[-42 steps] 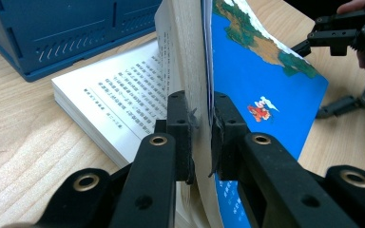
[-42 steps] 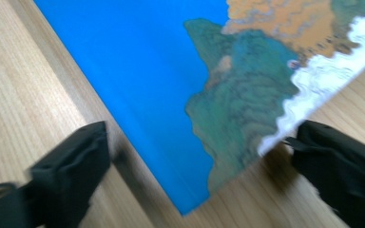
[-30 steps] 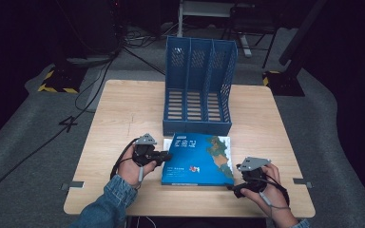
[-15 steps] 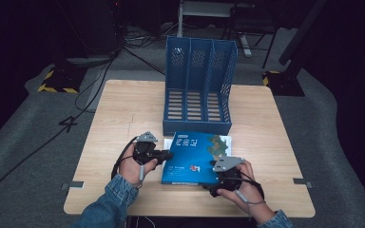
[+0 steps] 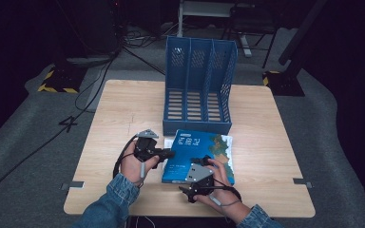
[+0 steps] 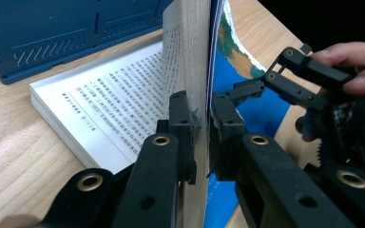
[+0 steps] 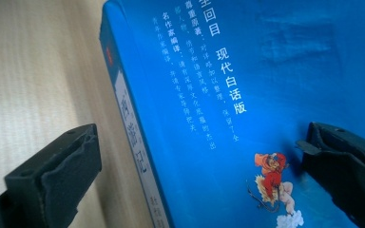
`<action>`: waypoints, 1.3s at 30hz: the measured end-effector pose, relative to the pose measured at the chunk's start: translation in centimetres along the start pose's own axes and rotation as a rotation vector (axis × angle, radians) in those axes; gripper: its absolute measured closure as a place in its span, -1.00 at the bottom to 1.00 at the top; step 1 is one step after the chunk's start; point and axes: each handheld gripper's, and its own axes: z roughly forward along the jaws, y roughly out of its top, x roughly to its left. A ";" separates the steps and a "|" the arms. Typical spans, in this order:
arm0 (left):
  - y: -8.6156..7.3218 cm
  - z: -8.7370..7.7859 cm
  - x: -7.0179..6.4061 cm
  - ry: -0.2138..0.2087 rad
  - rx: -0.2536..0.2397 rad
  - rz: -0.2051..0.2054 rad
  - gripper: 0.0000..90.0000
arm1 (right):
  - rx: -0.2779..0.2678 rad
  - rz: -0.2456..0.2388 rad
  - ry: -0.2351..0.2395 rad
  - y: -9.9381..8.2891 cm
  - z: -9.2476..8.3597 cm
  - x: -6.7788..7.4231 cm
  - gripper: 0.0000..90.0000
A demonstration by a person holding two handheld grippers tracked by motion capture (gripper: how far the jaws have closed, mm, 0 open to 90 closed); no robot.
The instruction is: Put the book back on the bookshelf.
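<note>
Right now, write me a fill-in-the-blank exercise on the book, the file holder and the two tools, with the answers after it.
1. The book lies on the table directly in front of the ____ file holder.
2. The left tool is shut on the book's cover and a sheaf of ____.
3. The right tool has its jaws ____, one on each side of the book's spine.

Missing words: blue; pages; open
</note>
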 end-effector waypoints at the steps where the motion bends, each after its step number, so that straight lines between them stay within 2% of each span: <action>1: 0.0 0.0 0.0 0.000 0.000 0.000 0.82 | 0.000 0.000 0.000 0.0 0.0 0.0 -1.00; 5: 0.2 0.0 -0.2 0.003 0.003 -0.006 0.82 | 0.007 -0.031 -0.059 0.0 0.4 0.5 -1.00; 10: 0.2 0.2 -0.3 -0.008 0.009 -0.011 0.82 | 0.050 -0.116 -0.149 0.1 1.1 1.2 -1.00; 19: 0.2 0.3 -0.2 -0.007 0.005 -0.024 0.82 | 0.011 -0.106 -0.170 -0.2 1.3 1.2 -1.00; 23: 0.3 0.2 -0.2 -0.029 -0.003 -0.041 0.82 | -0.002 -0.120 -0.180 -0.3 1.4 1.3 -1.00; 28: 0.6 0.1 -0.4 -0.060 -0.019 -0.063 0.82 | -0.009 -0.150 -0.286 -0.3 1.6 1.8 -1.00; 31: 0.5 0.2 -0.3 -0.068 -0.025 -0.076 0.82 | -0.001 -0.155 -0.291 -0.2 1.7 1.7 -1.00; 33: 0.5 0.2 -0.1 -0.059 -0.031 -0.075 0.82 | -0.001 -0.154 -0.299 -0.2 1.8 1.7 -1.00; 34: 0.5 0.3 0.0 -0.034 -0.040 -0.066 0.81 | 0.004 -0.144 -0.299 -0.1 1.9 1.6 -1.00; 35: 0.5 0.3 0.0 -0.034 -0.040 -0.066 0.81 | 0.004 -0.144 -0.299 -0.1 1.9 1.6 -1.00; 37: 0.2 0.5 0.0 0.010 -0.065 -0.058 0.80 | -0.003 -0.141 -0.281 -0.1 2.0 1.4 -1.00; 39: -0.5 0.8 0.2 0.030 -0.107 -0.064 0.78 | -0.057 -0.142 -0.251 -0.5 2.3 0.8 -1.00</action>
